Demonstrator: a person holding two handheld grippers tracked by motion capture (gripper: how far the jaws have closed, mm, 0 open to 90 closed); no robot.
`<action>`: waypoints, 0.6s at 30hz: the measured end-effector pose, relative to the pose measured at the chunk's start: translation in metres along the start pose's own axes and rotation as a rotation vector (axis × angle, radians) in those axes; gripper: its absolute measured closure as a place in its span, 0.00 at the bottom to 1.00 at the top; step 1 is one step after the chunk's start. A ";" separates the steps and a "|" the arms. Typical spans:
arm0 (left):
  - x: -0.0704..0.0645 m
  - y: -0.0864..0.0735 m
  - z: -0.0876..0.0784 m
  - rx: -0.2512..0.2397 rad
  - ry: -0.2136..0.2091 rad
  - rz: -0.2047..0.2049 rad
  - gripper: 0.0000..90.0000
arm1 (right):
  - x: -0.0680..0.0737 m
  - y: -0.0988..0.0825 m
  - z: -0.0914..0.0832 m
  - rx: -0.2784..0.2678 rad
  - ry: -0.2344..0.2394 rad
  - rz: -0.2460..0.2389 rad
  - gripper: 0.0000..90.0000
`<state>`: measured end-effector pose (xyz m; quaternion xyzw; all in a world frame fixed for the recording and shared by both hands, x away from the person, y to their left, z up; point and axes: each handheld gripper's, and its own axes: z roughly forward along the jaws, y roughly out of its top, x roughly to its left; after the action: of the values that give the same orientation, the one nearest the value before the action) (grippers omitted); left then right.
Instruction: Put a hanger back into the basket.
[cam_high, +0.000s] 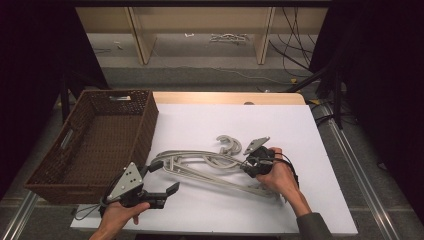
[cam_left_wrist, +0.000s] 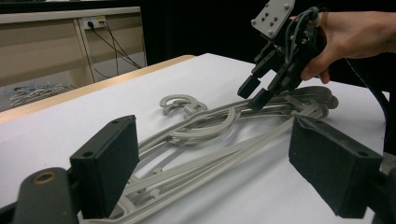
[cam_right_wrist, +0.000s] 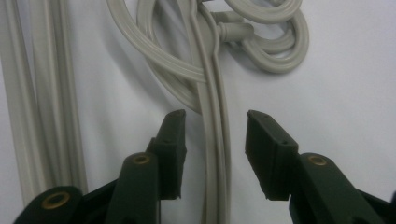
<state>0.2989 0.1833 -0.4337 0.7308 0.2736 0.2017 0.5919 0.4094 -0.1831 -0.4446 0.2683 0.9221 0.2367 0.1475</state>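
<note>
Several grey hangers (cam_high: 210, 167) lie tangled on the table just right of the wicker basket (cam_high: 95, 142). Right gripper (cam_right_wrist: 212, 140) straddles one hanger's bar, jaws spread, not yet pinching; next, squeeze and lift. Left gripper (cam_high: 159, 177) waits beside the basket, jaws wide apart.

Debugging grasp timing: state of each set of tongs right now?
Left tongs: open, nothing between the pads, beside the hangers' ends.
Right tongs: open, straddling a hanger arm, pads not yet pressing it.

A white table (cam_high: 300, 130) carries grey plastic hangers (cam_high: 200, 162) in a tangled pile; a brown wicker basket (cam_high: 145, 127) stands at its left edge.
</note>
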 end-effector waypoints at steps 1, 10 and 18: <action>0.000 0.000 0.000 0.002 0.000 -0.001 0.18 | 0.000 0.001 0.002 0.009 0.004 -0.015 0.69; -0.001 0.000 0.001 0.004 -0.007 0.001 0.18 | 0.000 0.006 0.007 0.056 -0.010 -0.056 0.78; -0.001 0.000 0.002 0.010 -0.008 -0.003 0.18 | 0.001 0.006 0.009 0.073 -0.020 -0.100 0.87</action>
<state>0.2990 0.1815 -0.4344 0.7341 0.2734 0.1967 0.5897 0.4150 -0.1748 -0.4493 0.2296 0.9408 0.1924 0.1586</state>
